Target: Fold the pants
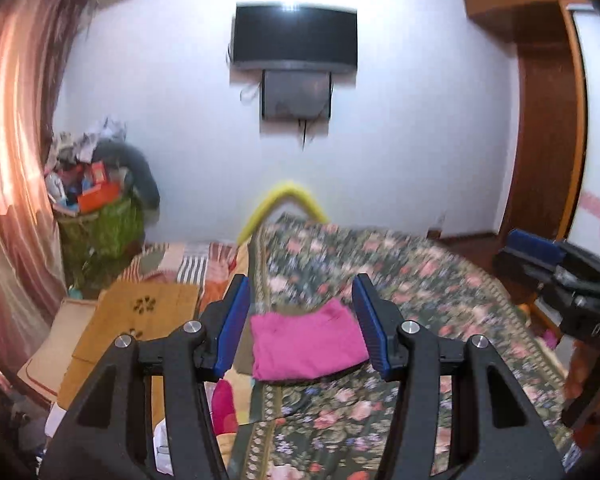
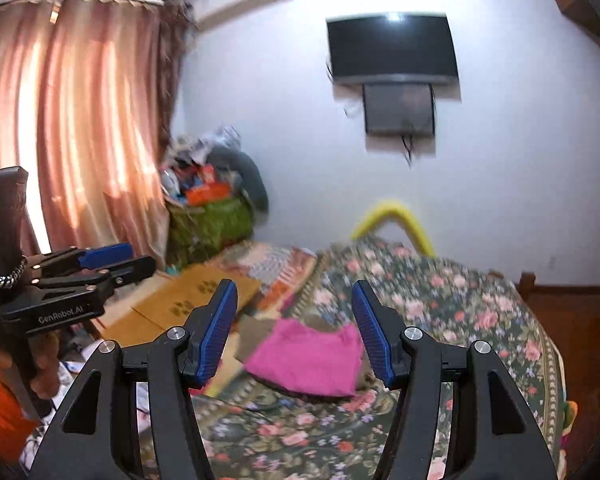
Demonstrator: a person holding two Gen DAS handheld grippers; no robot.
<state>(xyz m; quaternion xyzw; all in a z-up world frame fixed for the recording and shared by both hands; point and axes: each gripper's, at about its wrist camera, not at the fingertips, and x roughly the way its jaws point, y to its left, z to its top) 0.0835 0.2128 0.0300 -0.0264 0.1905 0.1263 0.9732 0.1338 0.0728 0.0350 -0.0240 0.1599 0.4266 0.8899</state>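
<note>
I am holding both the left tool (image 1: pixel 300 322) and right tool (image 2: pixel 294 326) wide open and empty; the magenta cloth pants (image 1: pixel 308 346) are lying folded mid-bed (image 1: pixel 440 280), apparently finished.

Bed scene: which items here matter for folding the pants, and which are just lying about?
Job:
- pink pants, lying folded on the floral bedspread
- left gripper, open, empty
- right gripper, open, empty

Lying about:
- cardboard beside the bed
- green basket of clutter
- wall TV
- pink curtain
- yellow tube
</note>
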